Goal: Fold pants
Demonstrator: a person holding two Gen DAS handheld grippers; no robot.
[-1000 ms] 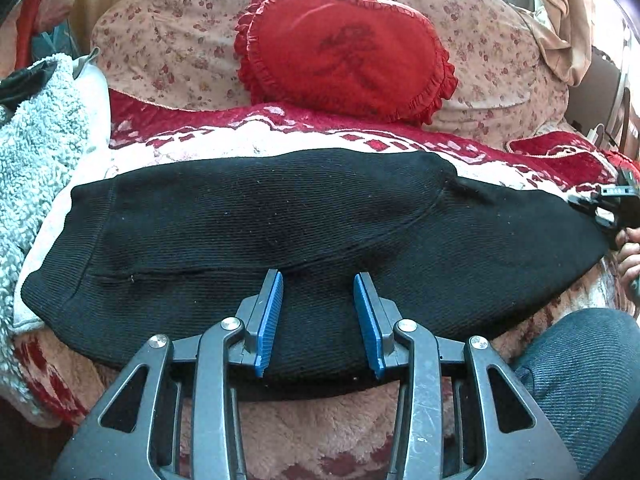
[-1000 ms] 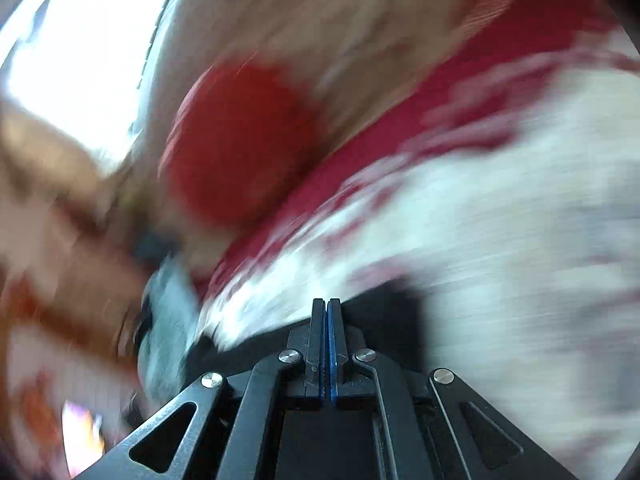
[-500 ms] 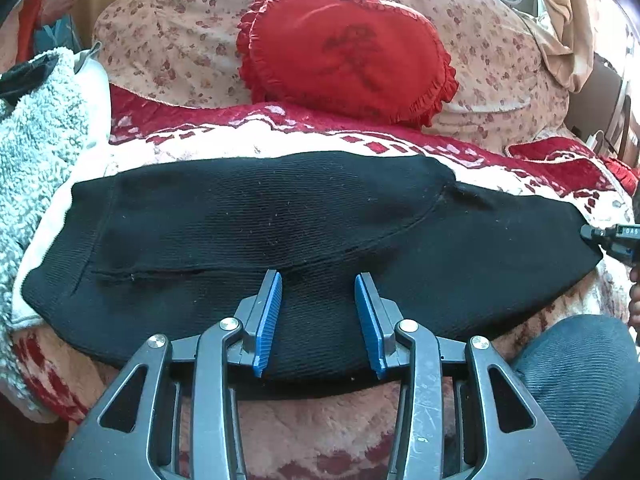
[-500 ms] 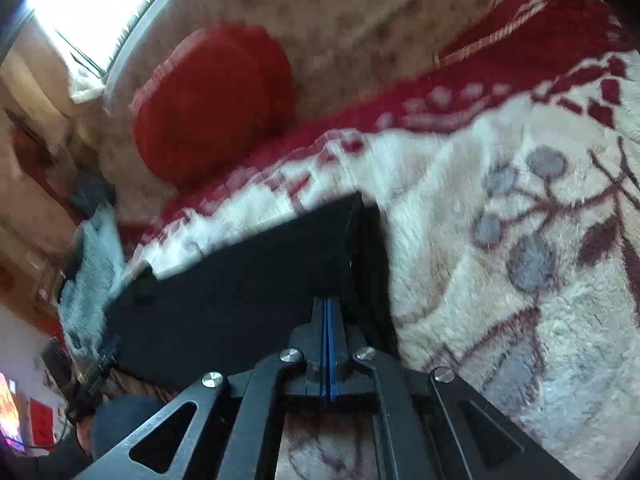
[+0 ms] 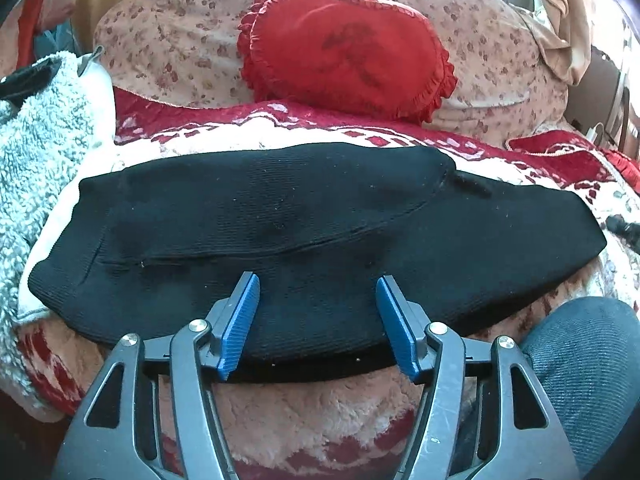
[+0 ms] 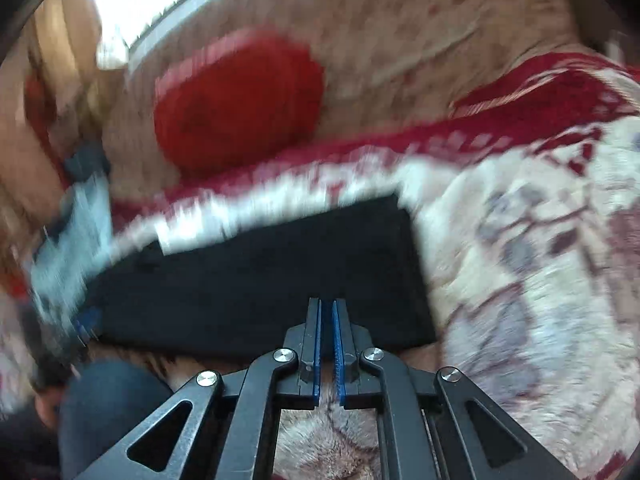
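Note:
Black knit pants (image 5: pixel 320 224) lie flat across the blanket, folded lengthwise, one layer over the other. My left gripper (image 5: pixel 318 284) is open and empty, its blue pads above the near middle edge of the pants. In the blurred right wrist view the pants (image 6: pixel 260 276) show with their right end squared off. My right gripper (image 6: pixel 328 308) hovers over the near edge by that end, its pads a narrow gap apart with nothing between them. A dark tip of the right gripper (image 5: pixel 626 232) shows at the far right of the left wrist view.
A red heart-shaped cushion (image 5: pixel 344 48) leans on floral pillows (image 5: pixel 168 40) behind the pants. A fluffy grey-white garment (image 5: pixel 36 128) lies at the left. The red and cream blanket (image 5: pixel 312 408) covers the surface. The person's knee (image 5: pixel 588 360) is at lower right.
My right gripper has let go of the pants' right end, its pads parting slightly, and has swung round over the near edge. My left gripper has opened wider and stayed in place.

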